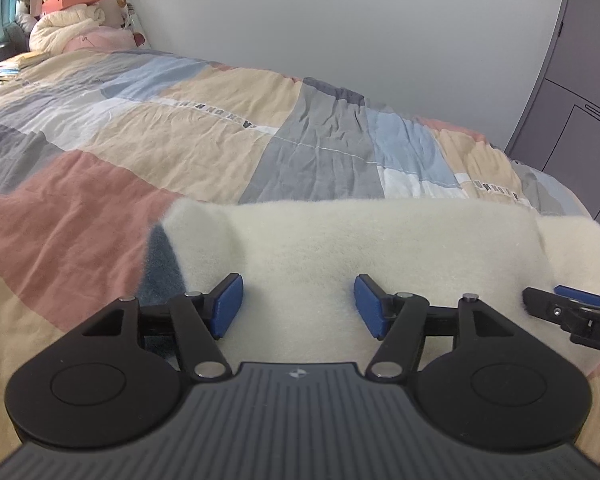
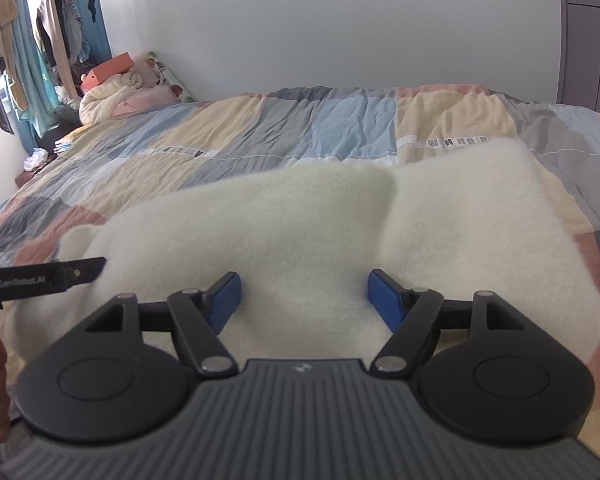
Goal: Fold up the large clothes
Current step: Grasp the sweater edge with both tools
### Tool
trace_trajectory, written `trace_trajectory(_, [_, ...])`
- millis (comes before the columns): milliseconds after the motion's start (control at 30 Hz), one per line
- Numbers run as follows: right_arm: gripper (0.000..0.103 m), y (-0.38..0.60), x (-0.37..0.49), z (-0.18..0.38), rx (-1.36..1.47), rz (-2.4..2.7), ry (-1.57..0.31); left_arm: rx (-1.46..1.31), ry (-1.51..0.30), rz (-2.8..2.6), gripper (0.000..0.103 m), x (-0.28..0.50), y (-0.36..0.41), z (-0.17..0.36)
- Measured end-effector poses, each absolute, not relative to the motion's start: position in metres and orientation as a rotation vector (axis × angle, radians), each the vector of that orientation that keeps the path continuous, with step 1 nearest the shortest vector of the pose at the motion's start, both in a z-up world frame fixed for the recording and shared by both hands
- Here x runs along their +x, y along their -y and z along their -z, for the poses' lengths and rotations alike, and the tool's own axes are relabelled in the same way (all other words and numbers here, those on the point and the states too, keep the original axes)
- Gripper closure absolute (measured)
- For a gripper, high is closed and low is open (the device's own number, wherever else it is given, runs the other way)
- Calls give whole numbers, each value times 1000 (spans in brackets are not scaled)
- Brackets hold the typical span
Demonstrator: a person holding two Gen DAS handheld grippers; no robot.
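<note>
A cream fleece garment [image 2: 284, 232] lies on the patchwork quilt [image 1: 188, 128] of the bed, at its near edge, directly ahead of and below both tongs. Its long axis runs left to right across the two views, square to the way the tongs point. In the right wrist view a soft crease divides it: a broad panel reaches to the left and a second panel sits to the right, its far edge straight and raised a little. In the left wrist view a blue-grey patch [image 1: 160, 264] shows at the garment's left end, perhaps a lining or another layer; I cannot tell which.

The left tongs [image 1: 298, 306] are spread wide with nothing between the blue pads [image 1: 228, 306], hovering over the left half of the fleece. The right tongs [image 2: 304, 300] are likewise spread and empty, over the middle to right half. The two tools sit side by side, near one another: each one's tip shows at the edge of the other's view.

Neither is clearly nearer; each has its own half under it. By my judgement the next grasp turns on the near edge, which lies below the tongs and mostly hidden by the tool bodies, so both would need to dip down and towards the holder.
</note>
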State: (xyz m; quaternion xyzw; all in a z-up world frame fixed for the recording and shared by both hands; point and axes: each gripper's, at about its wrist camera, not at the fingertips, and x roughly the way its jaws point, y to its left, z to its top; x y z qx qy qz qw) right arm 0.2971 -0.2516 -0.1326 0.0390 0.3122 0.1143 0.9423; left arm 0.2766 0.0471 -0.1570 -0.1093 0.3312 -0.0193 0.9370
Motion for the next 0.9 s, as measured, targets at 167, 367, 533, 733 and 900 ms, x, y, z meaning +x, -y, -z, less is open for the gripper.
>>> trace_trajectory(167, [28, 246, 301, 136, 70, -213, -625, -231, -677, 54, 35, 275, -51, 152])
trace_trajectory(367, [28, 252, 292, 131, 96, -214, -645, -342, -672, 109, 34, 231, -54, 134])
trace_trajectory(533, [28, 262, 277, 128, 150, -221, -642, -397, -687, 114, 30, 199, -42, 135])
trace_trajectory(733, [28, 275, 242, 122, 272, -266, -681, -512, -723, 141, 29, 176, -43, 138])
trace_trajectory(900, [27, 291, 225, 134, 525, -343, -757, -729, -819, 96, 29, 172, -65, 165])
